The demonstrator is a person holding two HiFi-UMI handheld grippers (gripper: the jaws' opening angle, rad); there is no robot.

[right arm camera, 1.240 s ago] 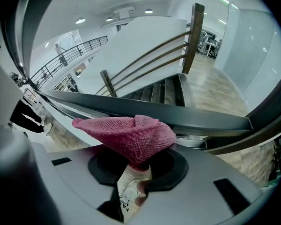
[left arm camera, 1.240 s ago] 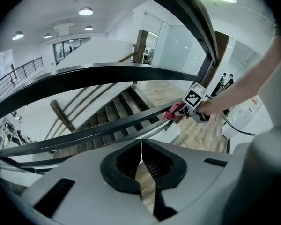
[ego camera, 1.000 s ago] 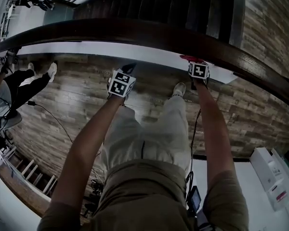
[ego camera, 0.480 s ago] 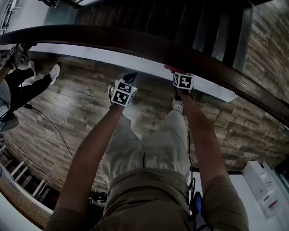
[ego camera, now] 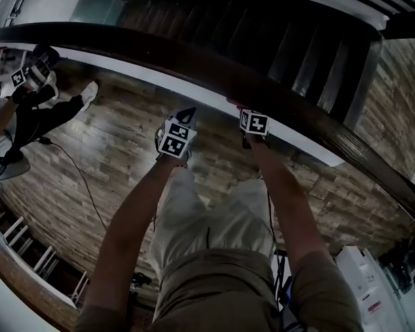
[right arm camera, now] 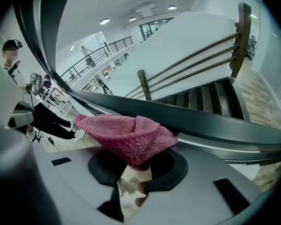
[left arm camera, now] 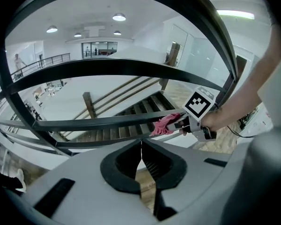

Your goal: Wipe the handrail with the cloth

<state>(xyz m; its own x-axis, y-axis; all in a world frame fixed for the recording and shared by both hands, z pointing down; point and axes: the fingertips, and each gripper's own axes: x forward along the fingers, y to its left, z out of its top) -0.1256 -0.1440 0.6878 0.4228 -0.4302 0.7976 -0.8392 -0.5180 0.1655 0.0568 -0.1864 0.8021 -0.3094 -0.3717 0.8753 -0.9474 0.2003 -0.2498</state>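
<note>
The dark wooden handrail curves from upper left to lower right in the head view. My right gripper is shut on a pink cloth that lies against the rail's near side. In the right gripper view the cloth bulges out of the jaws of the right gripper and rests on the handrail. My left gripper hangs shut and holds nothing, just short of the rail and left of the right one. The left gripper view shows its jaws together, with the cloth on the rail beyond.
Beyond the rail a dark staircase runs down. Wooden floor lies below me with a cable across it. Another person stands at the left. A white box sits at the lower right.
Both grippers have moved left along the handrail, and the pink cloth has slid along the rail with the right one. The left gripper stayed shut and off the rail.
</note>
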